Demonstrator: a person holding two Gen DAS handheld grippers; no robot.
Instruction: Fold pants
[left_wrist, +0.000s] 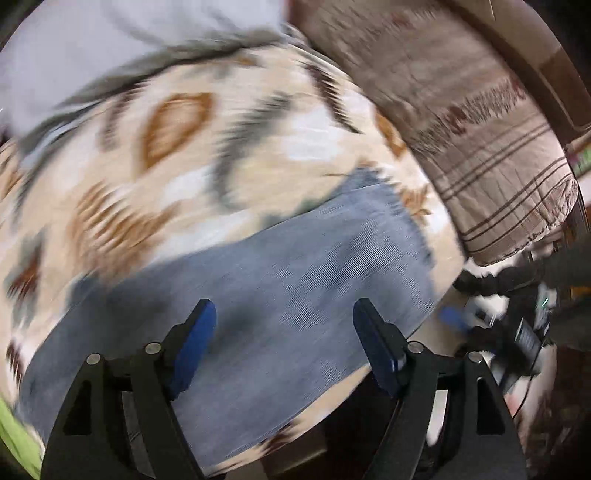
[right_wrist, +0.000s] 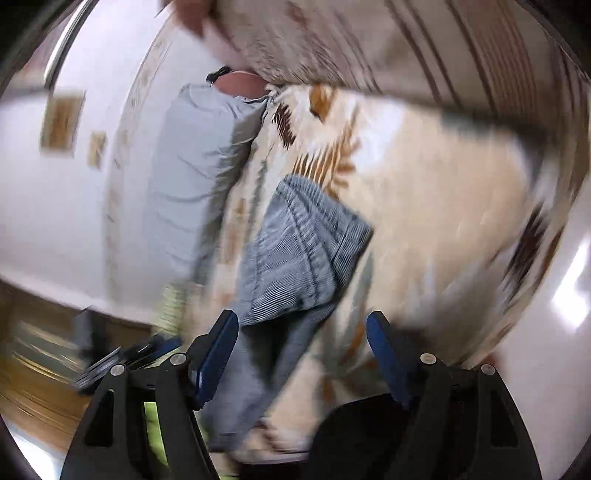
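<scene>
Blue pants (right_wrist: 295, 258) lie folded on patterned blanket (right_wrist: 424, 184) before the gaping right claw (right_wrist: 301, 325).

The pants (right_wrist: 295, 254) lie on the patterned blanket (right_wrist: 424, 206) — a pillow (right_wrist: 192, 166) to their left, a striped cushion (right_wrist: 406, 44) behind; both grippers hang over the pants' near end.

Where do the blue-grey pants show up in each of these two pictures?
Left wrist view: the pants spread across the lower middle, just beyond the open left tongs.
Right wrist view: the pants lie at centre, waistband at the far end, one part running down past the open right tongs.
Shared landmark: the patterned cream blanket beneath them.
</scene>
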